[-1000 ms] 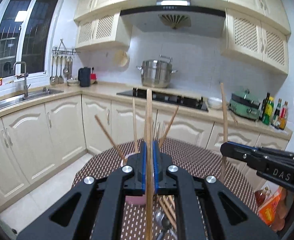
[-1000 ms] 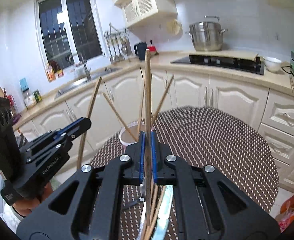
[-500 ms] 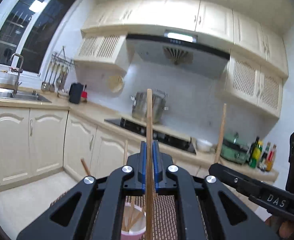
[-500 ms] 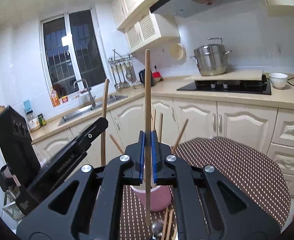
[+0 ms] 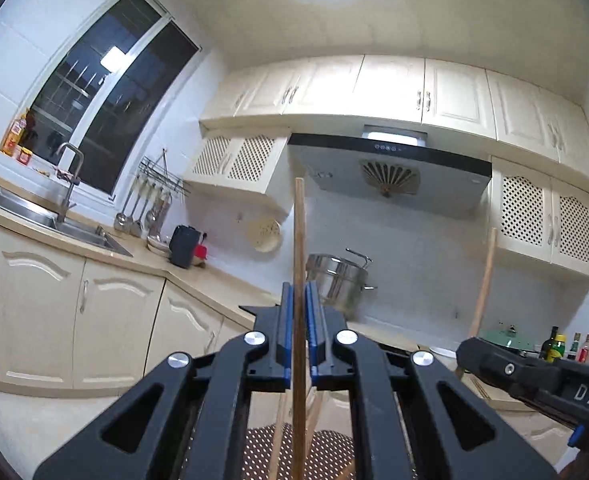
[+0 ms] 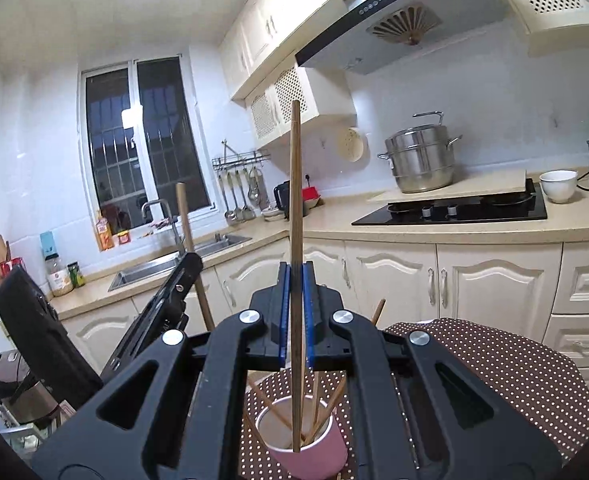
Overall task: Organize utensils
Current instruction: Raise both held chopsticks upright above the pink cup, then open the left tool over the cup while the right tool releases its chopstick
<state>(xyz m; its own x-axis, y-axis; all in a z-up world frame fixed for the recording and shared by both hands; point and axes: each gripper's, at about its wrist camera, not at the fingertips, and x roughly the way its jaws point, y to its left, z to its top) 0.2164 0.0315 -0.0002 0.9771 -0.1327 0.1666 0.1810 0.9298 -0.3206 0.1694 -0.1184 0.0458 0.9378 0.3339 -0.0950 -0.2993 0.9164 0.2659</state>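
Observation:
My left gripper point(image 5: 299, 328) is shut on a wooden chopstick point(image 5: 299, 248) held upright, high above the table. My right gripper point(image 6: 295, 312) is shut on another wooden chopstick point(image 6: 295, 200), also upright; its lower end hangs over the mouth of a pink cup point(image 6: 306, 446) that holds several chopsticks. The cup stands on the brown dotted tablecloth point(image 6: 494, 364). The right gripper and its chopstick show at the right of the left wrist view point(image 5: 534, 376). The left gripper shows at the left of the right wrist view point(image 6: 170, 312).
Cream cabinets and a counter run behind the table, with a sink point(image 6: 182, 260), a black hob point(image 6: 454, 210) and a steel pot point(image 6: 420, 164). A white bowl point(image 6: 557, 185) stands by the hob.
Both grippers have risen and tilted upward with their chopsticks. The right chopstick's lower end now hangs over the cup. The table has nearly dropped out of the left view.

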